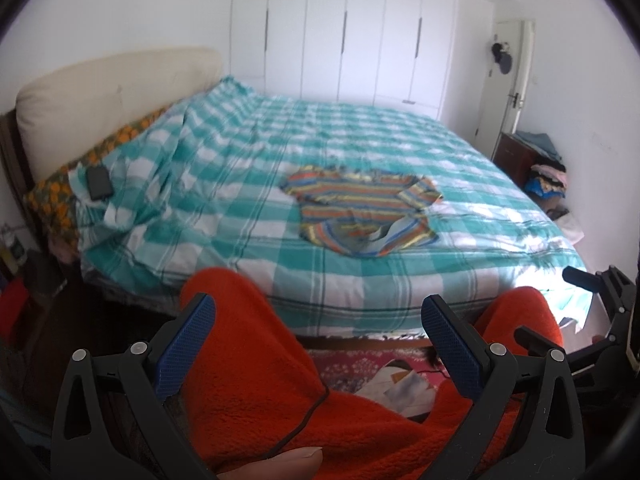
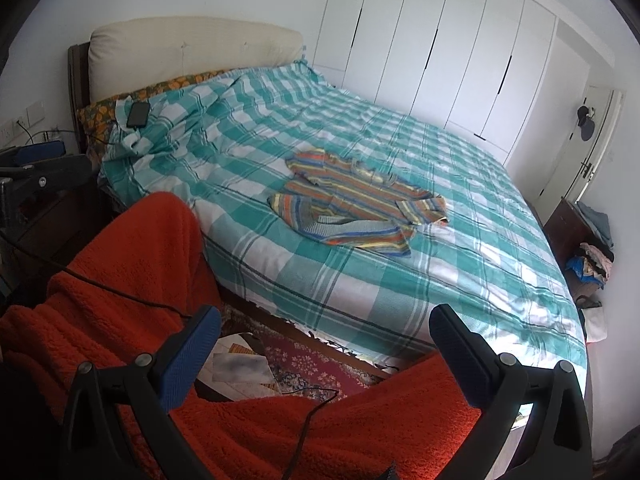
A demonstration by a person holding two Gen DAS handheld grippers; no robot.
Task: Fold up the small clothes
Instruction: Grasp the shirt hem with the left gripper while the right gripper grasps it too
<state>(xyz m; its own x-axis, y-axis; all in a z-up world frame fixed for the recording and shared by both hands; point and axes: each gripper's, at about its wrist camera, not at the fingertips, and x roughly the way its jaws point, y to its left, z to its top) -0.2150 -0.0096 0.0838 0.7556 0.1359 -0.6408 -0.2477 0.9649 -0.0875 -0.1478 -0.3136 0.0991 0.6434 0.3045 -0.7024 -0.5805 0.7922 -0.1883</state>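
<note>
Well ahead of both wide-open tools [image 1: 318, 346] [image 2: 326, 354], the striped shirt [image 1: 360, 210] lies on the bed [image 1: 400, 280].

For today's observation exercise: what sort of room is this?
A home bedroom: a wide bed under a teal-and-white checked sheet with a cream padded headboard, and tall white wardrobe doors along the wall.

Striped shirt [image 1: 362, 210] on checked bed [image 1: 460, 168] — untouched.

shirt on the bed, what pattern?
The shirt has multicolour horizontal stripes: orange, blue, yellow, green. Clearest in the right wrist view.
</note>
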